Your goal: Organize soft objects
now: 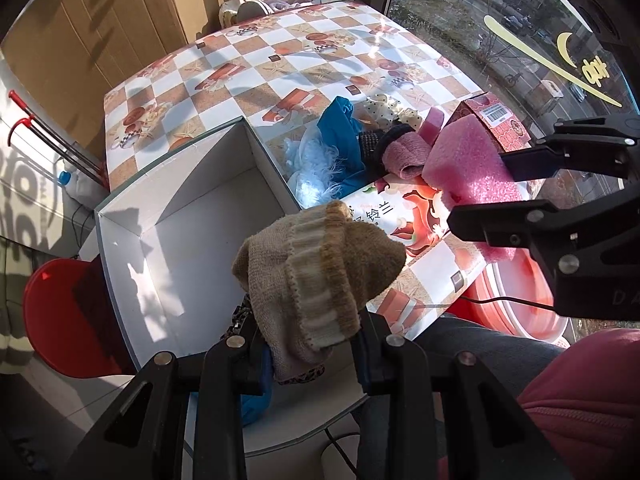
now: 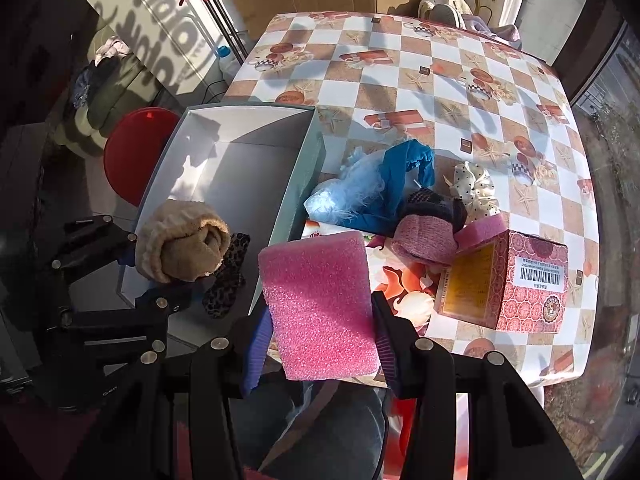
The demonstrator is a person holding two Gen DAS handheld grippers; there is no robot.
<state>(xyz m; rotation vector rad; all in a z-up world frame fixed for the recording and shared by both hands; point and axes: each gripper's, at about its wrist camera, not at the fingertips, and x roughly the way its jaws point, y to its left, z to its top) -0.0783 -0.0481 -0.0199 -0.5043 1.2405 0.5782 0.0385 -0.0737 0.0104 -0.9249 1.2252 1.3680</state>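
A rolled beige knitted sock [image 1: 320, 276] is clamped in my left gripper [image 1: 312, 356] and hangs over the near end of an open white box [image 1: 208, 168]. In the right wrist view the same sock [image 2: 180, 240] sits in the left gripper [image 2: 156, 272] above the box [image 2: 260, 160], where a leopard-print piece [image 2: 228, 276] lies. My right gripper [image 2: 320, 332] is shut on a pink foam sheet [image 2: 320, 304], just right of the box. A pile lies beyond: blue cloth [image 2: 400, 176], pale blue fluff [image 2: 348, 192], pink knitted sock [image 2: 424, 236], polka-dot scrunchie [image 2: 476, 188].
A red patterned carton [image 2: 532, 280] stands on the checkered tablecloth [image 2: 400, 80] to the right of the pile, with a printed packet [image 1: 400, 216] under the foam. A red stool [image 2: 132, 152] stands left of the table. A person's legs [image 2: 320, 420] are at the near edge.
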